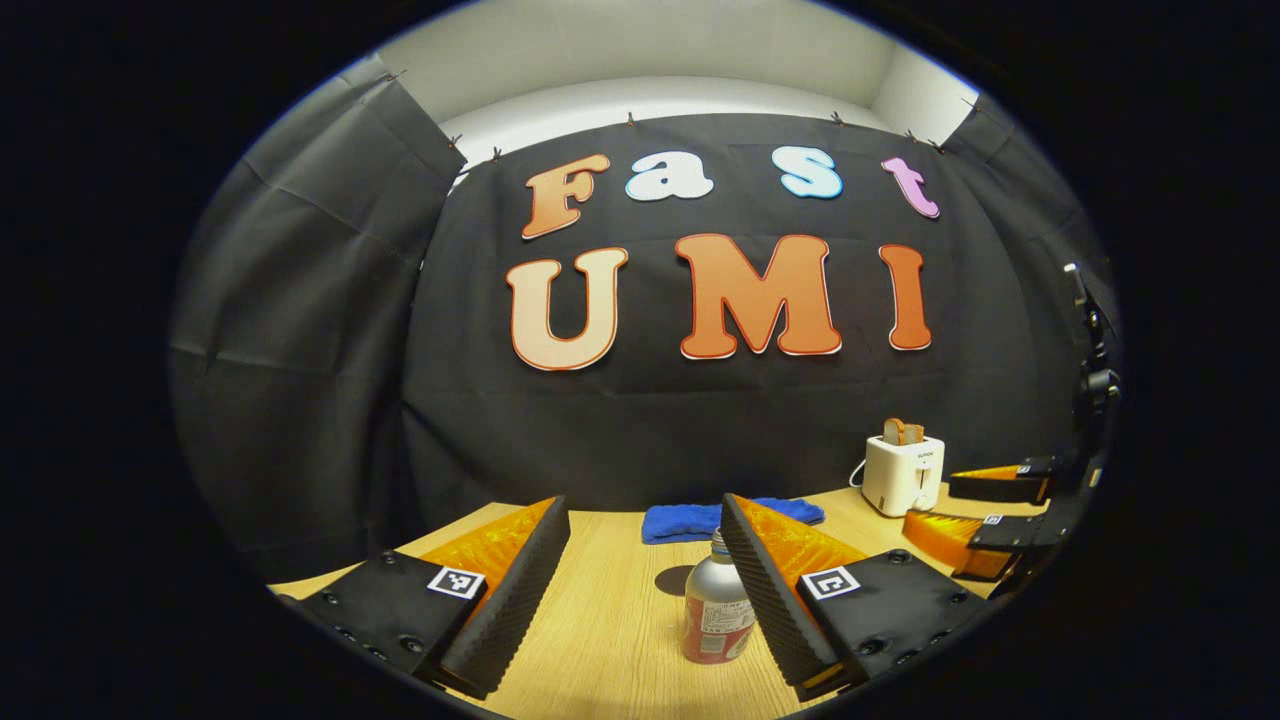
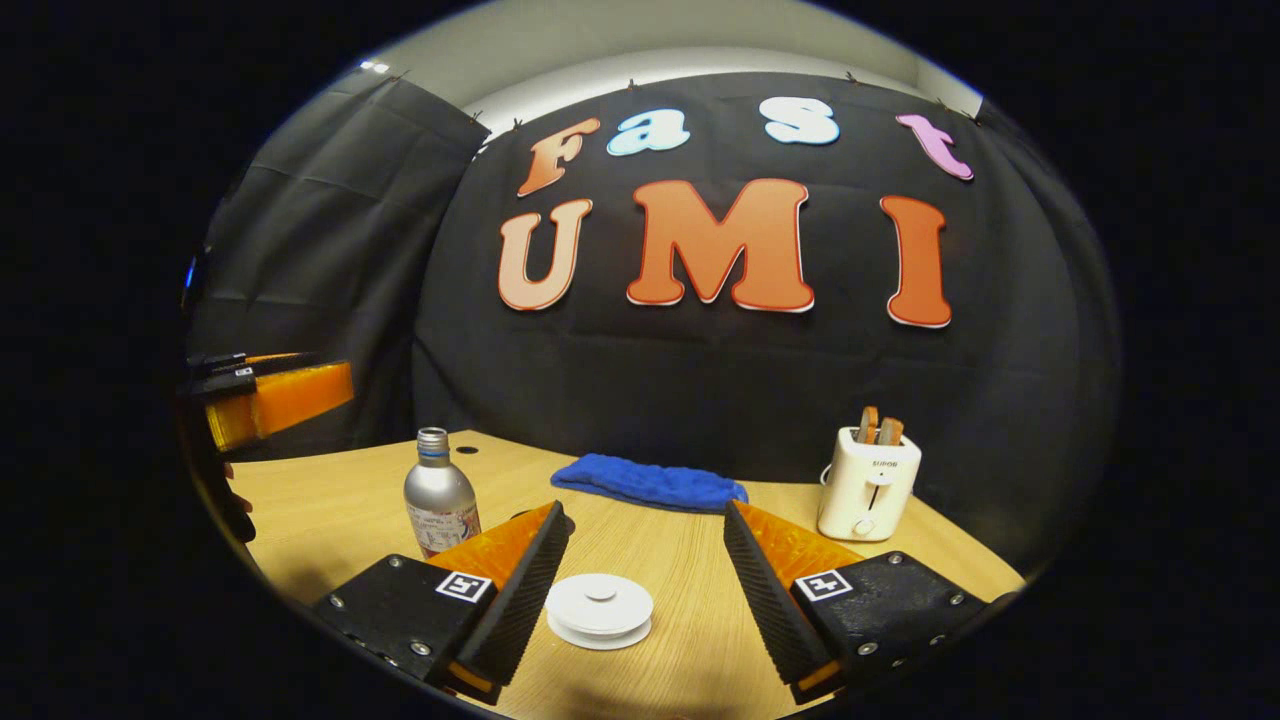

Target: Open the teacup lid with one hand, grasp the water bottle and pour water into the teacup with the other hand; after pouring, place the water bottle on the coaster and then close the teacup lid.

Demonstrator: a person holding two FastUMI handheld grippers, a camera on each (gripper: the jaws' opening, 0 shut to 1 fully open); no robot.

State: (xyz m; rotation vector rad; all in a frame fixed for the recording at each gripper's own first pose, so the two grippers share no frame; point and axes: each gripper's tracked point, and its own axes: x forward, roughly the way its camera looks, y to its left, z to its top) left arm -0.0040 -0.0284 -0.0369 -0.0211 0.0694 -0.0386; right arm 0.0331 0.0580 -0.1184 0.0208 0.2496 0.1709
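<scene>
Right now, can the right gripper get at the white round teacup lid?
Probably yes: the right gripper is open, the white round teacup lid lies between its fingers, nothing in between.

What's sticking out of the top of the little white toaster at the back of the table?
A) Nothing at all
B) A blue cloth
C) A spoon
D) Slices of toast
D: in the right gripper view, two browned slices of toast stand up out of the slots of the toaster, while the blue cloth lies flat on the table beside it.
</scene>
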